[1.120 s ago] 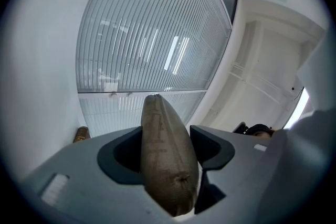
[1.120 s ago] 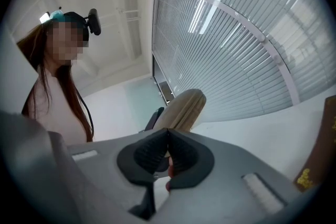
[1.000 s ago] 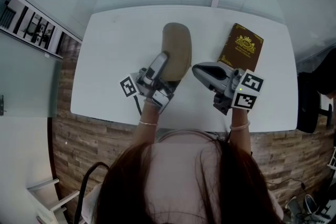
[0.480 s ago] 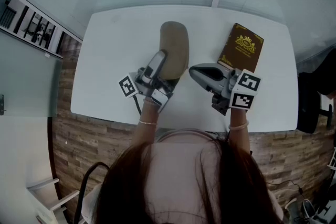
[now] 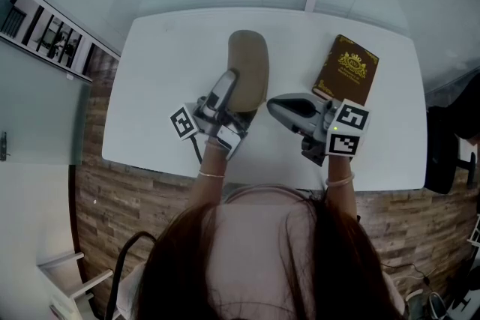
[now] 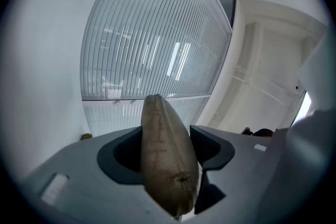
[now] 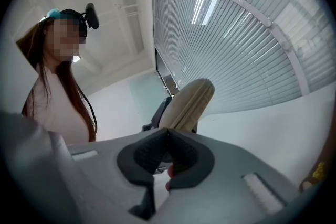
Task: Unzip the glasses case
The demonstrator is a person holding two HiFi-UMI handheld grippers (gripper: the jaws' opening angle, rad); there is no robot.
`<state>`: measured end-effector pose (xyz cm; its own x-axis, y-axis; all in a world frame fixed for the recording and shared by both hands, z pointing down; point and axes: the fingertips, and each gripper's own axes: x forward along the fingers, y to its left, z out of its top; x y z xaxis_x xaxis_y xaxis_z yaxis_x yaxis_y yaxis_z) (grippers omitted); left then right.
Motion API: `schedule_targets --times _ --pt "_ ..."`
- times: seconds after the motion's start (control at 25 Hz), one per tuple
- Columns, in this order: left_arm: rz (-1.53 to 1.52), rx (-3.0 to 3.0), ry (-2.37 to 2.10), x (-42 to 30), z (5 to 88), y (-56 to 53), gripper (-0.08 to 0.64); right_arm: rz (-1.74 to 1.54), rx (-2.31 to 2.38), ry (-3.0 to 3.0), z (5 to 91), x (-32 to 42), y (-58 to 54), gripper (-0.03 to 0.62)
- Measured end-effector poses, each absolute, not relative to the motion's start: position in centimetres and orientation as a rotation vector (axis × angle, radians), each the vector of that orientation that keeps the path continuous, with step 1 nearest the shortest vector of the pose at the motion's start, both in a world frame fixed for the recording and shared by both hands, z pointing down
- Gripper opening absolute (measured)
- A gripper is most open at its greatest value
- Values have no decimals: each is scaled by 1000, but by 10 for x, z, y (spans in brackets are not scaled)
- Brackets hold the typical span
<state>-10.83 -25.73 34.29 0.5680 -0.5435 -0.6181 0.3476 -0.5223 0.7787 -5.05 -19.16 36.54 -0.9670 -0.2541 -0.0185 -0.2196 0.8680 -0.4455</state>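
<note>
My left gripper (image 5: 229,80) still clamps the case (image 5: 250,60); my right gripper (image 5: 271,103), pinched shut, has edged closer beside it.

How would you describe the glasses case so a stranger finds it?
Over the white table, near its middle, the left claw grips the glasses case. It is a plain tan oval, unlike the flat dark book with gold print beside it.

A tan oblong fabric glasses case (image 6: 167,160) is showing between dark grey fingers (image 6: 119,159). Right of them, a gold-crested brown book (image 5: 345,70) is lying on the white counter (image 5: 157,86).
</note>
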Motion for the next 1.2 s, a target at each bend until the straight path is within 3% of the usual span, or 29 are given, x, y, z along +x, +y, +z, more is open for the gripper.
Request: schedule_targets --times 1.2 --pt "-1161 1705 -301 -117 354 -267 281 -715 -353 3033 378 -71 -182 3"
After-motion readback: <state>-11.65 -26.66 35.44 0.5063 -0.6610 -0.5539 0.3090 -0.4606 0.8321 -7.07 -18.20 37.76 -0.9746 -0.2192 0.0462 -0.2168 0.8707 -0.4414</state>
